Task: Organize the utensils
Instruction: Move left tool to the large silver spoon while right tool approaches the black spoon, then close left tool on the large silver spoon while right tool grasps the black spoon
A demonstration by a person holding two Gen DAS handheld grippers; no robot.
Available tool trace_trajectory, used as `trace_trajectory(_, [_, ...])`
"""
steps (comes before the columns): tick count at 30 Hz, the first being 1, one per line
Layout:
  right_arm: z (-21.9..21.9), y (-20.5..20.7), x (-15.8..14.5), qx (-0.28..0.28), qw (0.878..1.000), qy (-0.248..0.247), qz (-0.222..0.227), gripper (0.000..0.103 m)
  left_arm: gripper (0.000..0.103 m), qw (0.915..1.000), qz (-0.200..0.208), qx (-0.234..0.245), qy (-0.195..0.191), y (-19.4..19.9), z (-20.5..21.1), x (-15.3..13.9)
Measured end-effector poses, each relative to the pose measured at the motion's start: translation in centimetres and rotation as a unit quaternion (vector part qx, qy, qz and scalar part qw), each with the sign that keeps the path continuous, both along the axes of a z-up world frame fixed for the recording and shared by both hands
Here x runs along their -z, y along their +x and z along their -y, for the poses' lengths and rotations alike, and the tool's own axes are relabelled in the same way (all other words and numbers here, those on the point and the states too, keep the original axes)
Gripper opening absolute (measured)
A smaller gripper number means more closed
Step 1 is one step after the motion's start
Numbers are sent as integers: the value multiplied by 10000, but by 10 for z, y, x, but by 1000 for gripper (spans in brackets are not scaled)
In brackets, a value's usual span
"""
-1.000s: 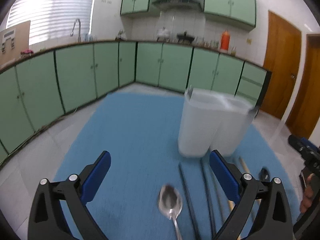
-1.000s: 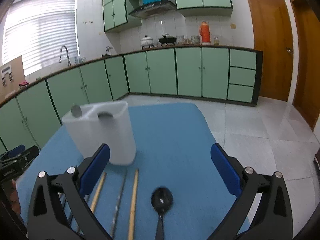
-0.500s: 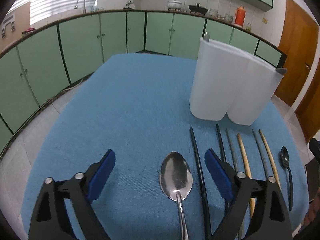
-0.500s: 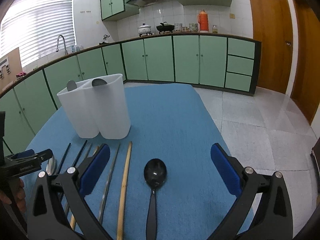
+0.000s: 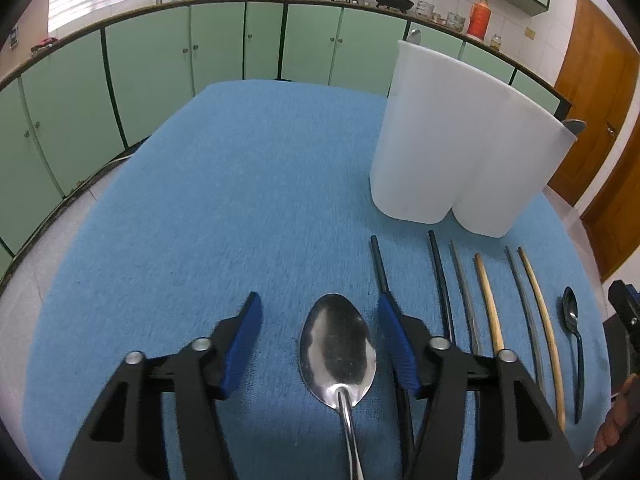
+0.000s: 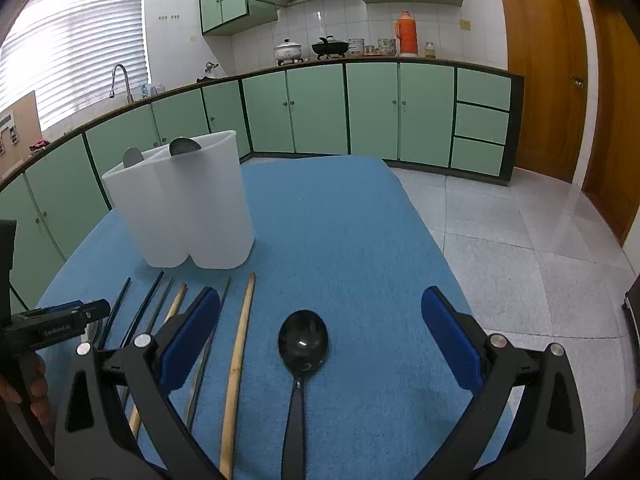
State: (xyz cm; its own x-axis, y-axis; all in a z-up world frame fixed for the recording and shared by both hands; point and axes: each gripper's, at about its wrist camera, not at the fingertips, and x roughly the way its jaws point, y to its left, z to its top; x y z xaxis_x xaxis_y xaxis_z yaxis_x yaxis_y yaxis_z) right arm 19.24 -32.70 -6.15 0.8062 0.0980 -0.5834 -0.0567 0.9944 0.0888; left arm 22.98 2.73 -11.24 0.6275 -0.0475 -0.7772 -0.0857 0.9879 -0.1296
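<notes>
Blue tablecloth (image 5: pixel 240 184): white holder (image 5: pixel 460 152) holding two spoons; left gripper (image 5: pixel 320 332) closing around silver spoon (image 5: pixel 338 352), right gripper (image 6: pixel 320 332) spread over black spoon (image 6: pixel 303 344); chopsticks (image 5: pixel 488 300) waiting.

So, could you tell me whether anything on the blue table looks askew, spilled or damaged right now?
Nothing stands out. The silver metal spoon, six chopsticks and the small black spoon lie in a tidy row on the blue tablecloth. The white plastic two-compartment holder stands upright, a spoon tip showing in each compartment. No spills or damage are visible.
</notes>
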Motion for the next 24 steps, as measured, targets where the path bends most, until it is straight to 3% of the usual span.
trace_trajectory(7, [-3, 0, 2, -24, 10000, -24, -31, 98, 32, 9998, -49, 77, -195, 1, -2, -3])
trace_trajectory(16, [-10, 3, 7, -143, 9987, -336, -363, 97, 31, 9995, 179, 253, -92, -4, 5, -11])
trace_trajectory(18, [-11, 5, 11, -156, 9982, -401, -423, 93, 31, 9993, 254, 272, -10, -4, 6, -13])
trace_trajectory(20, [-13, 10, 14, -190, 9975, -414, -544, 80, 31, 9992, 305, 275, 30, -4, 6, -14])
trace_trajectory(24, [-13, 18, 19, -179, 9966, -401, -704, 76, 31, 9989, 356, 284, 56, -4, 8, -14])
